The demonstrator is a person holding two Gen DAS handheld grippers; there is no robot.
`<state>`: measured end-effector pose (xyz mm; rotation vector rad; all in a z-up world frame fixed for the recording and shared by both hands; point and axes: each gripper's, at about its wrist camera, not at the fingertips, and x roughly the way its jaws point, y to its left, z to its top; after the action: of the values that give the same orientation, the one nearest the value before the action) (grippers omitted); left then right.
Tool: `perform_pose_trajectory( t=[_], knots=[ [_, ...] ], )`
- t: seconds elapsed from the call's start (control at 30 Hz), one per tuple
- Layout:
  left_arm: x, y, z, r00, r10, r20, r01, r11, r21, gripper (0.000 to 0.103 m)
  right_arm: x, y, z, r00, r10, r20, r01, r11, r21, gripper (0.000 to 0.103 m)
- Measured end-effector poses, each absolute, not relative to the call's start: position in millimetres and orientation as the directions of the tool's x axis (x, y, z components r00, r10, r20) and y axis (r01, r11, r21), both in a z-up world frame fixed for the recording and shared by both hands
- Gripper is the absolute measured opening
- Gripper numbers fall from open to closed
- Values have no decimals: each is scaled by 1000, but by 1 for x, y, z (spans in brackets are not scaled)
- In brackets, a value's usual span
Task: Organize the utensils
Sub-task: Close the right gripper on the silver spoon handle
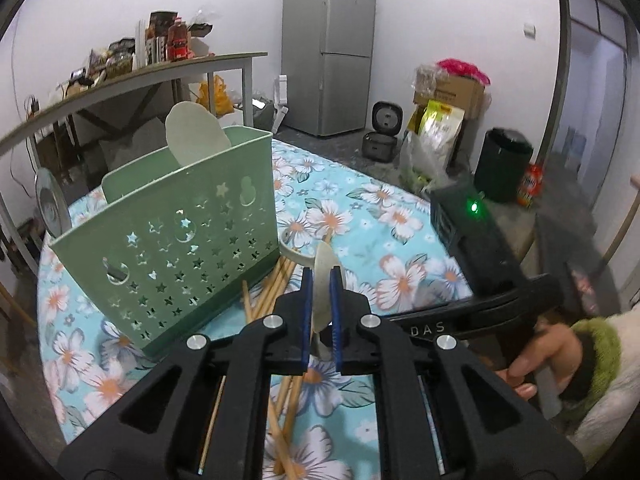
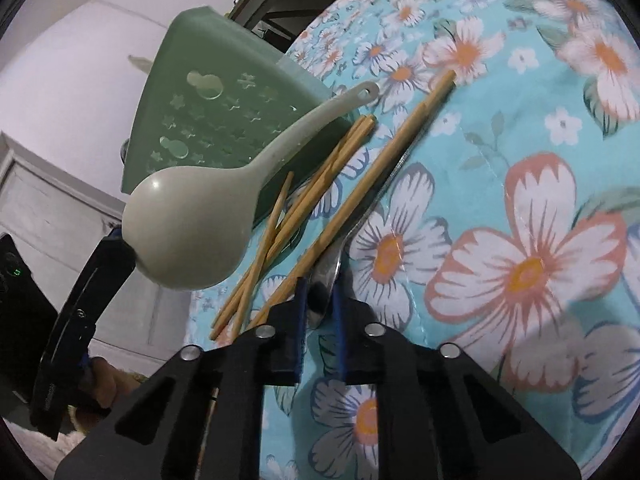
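Caddy (image 1: 168, 236), green, star-punched, stands on floral cloth (image 1: 360, 216); pale paddle (image 1: 196, 132) upright inside it. Left gripper (image 1: 320, 288) clamped on bowl edge of rice spoon (image 2: 188, 232), lifted just in front of caddy, handle slanting along caddy's front. Chopsticks (image 2: 320, 184) scattered on cloth at caddy's foot, some under spoon. Right gripper (image 2: 320, 300) down at cloth, near side of chopsticks from caddy, jaws closed on bowl of metal spoon (image 2: 324, 280) lying beside longest chopstick. Hand (image 1: 540, 360) with green cuff holds right gripper's handle
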<state>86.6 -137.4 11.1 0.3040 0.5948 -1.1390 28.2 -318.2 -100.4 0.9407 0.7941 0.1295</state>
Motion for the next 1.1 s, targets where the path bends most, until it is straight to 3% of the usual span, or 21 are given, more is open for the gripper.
perform_pose_trajectory(
  t=[0.23, 0.67, 1.1],
  knots=[
    [96, -130, 18, 245, -799, -549, 893, 407, -193, 6, 15, -329, -106, 750, 514, -416, 153, 477, 866, 5],
    [83, -111, 52, 254, -842, -477, 888, 398, -229, 3, -46, -358, -83, 805, 497, -324, 109, 413, 904, 4],
    [80, -65, 118, 325, -881, -345, 863, 425, -272, 3, -40, -346, -60, 817, 510, -270, 27, 433, 901, 4]
  ],
)
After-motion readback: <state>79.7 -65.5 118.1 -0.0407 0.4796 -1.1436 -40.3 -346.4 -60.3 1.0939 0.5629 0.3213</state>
